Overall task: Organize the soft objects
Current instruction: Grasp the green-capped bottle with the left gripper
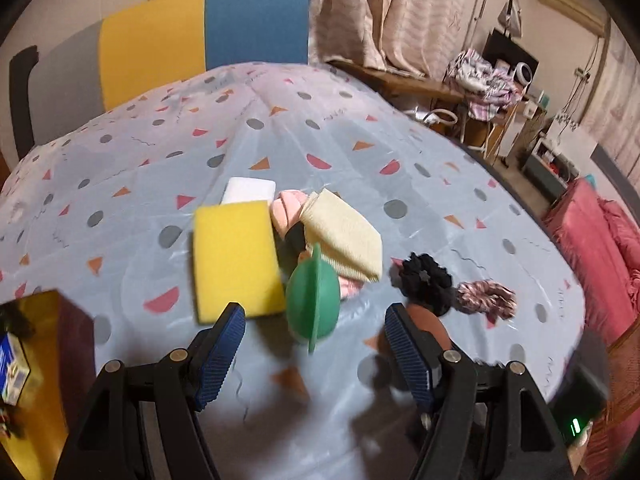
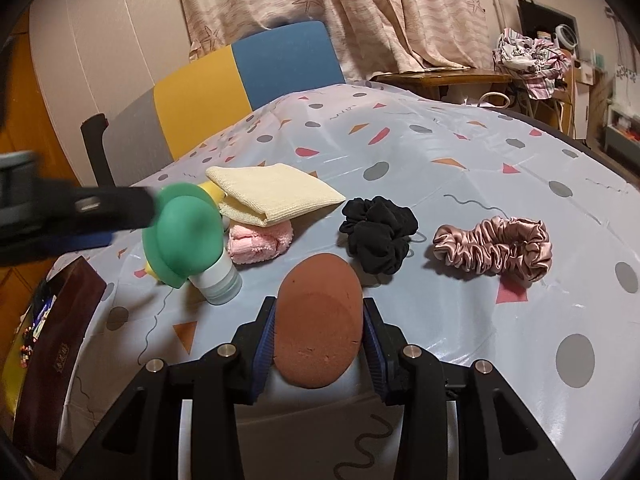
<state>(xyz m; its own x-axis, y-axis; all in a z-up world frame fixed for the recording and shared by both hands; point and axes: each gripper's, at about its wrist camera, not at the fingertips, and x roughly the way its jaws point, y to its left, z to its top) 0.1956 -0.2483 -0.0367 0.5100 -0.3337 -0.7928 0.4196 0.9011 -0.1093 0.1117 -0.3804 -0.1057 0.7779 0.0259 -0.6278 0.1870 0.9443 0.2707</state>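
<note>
The counter, under a pale blue cloth printed with grey dots and pink and orange shapes, carries everything; a chair with grey, yellow and blue panels stands behind its far edge. Toward the left edge lies a dark red box.

In the middle of the counter, the yellow sponge lies flat, its far end overlapping a white block. Just right of it the folded cream cloth rests on top of a pink fluffy cloth. The green silicone bottle, with a pale cap, lies on its side at the near end of that pile, touching the sponge's near corner in the left wrist view.

Nearer the right edge, the pink satin scrunchie lies by itself, and the black scrunchie sits between it and the cloth pile.

The right hand-held gripper has its jaws drawn in on the brown oval sponge, both pads pressing its sides, near the front edge of the counter.

The left hand-held gripper has its jaws spread wide with nothing between the pads; it hangs over the counter just before the green bottle.
</note>
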